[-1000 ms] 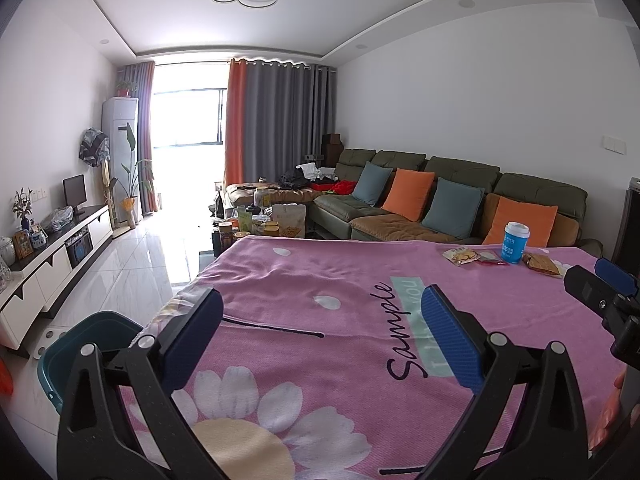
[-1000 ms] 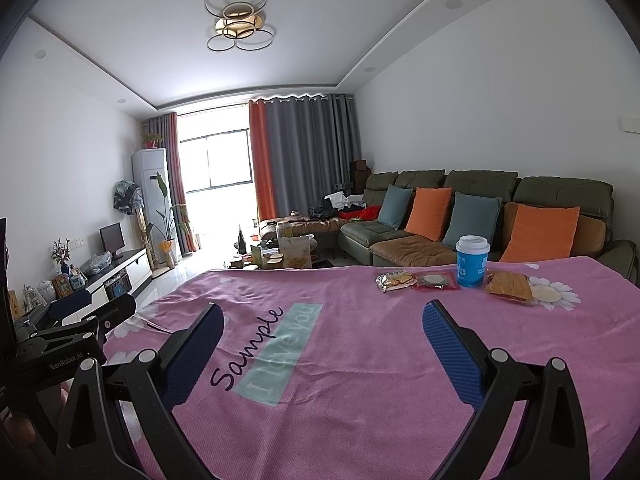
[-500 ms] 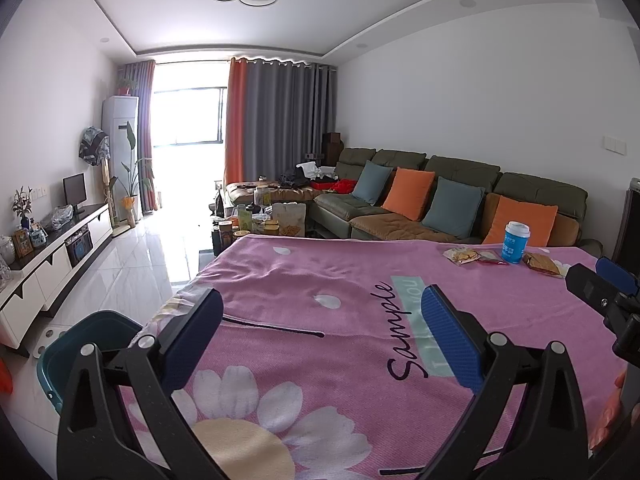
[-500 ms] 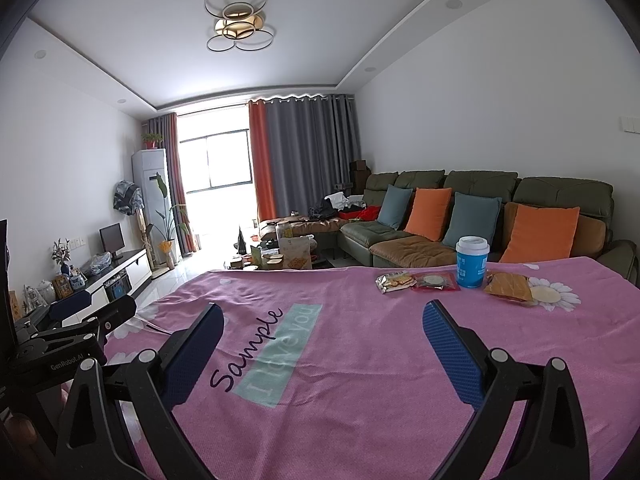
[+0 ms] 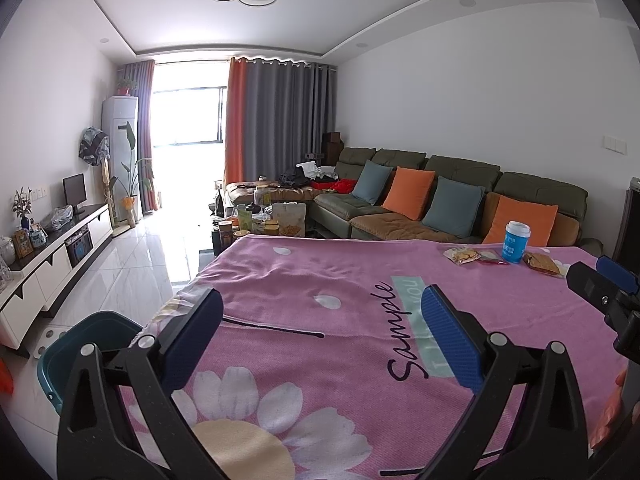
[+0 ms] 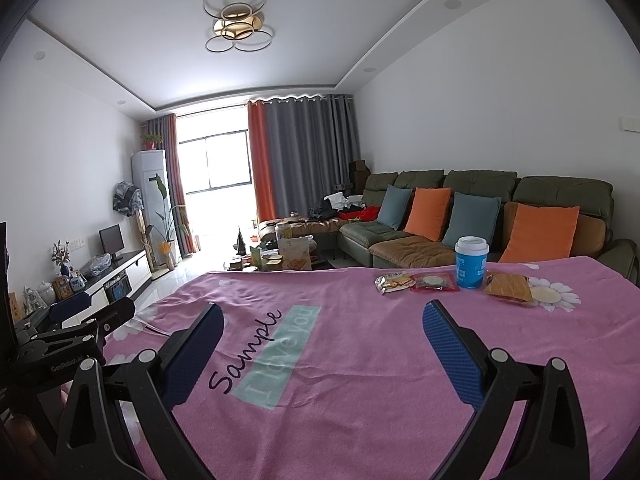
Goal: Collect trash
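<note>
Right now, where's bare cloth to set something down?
Free: the pink cloth from the left tongs and right tongs across the "Sample" print. Crowded: far right edge, where three snack packets flank the blue cup.

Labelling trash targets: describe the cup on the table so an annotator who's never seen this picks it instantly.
Start at the pink flowered tablecloth and look to its far right edge, in front of the green sofa. There a row of flat snack wrappers lies; the blue cup with a white lid is the only upright thing among them.
</note>
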{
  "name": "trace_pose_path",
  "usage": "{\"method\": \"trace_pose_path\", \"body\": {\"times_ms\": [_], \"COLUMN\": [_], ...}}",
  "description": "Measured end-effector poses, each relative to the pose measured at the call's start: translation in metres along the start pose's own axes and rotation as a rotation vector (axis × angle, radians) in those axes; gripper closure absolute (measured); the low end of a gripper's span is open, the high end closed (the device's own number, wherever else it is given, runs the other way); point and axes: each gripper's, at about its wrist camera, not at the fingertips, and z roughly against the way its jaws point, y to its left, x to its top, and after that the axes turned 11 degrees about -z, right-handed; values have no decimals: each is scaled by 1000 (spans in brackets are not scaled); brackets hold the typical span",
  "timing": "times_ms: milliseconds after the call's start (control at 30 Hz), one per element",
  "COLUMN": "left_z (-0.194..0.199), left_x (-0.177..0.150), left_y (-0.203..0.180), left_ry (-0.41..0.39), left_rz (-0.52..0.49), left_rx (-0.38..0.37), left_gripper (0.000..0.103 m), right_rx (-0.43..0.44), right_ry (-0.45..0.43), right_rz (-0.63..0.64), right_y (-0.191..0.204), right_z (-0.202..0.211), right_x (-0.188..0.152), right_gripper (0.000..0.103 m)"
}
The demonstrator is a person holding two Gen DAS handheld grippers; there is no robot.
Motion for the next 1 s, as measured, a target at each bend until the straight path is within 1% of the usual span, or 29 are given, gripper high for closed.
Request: {"method": "trace_pose_path", "body": {"times_ms": [1000], "left_z": [-1], "left_x": [2], "left_y": [1], "left_ry": [3], "left_rz": [3], "left_rx": [-2], "left_gripper": [6], "right_rx": [0], "right_ry": [2], "right_rz": [0], "right_y": [1], "right_z": [-1], "right_x": [1], "right_gripper": [7]}}
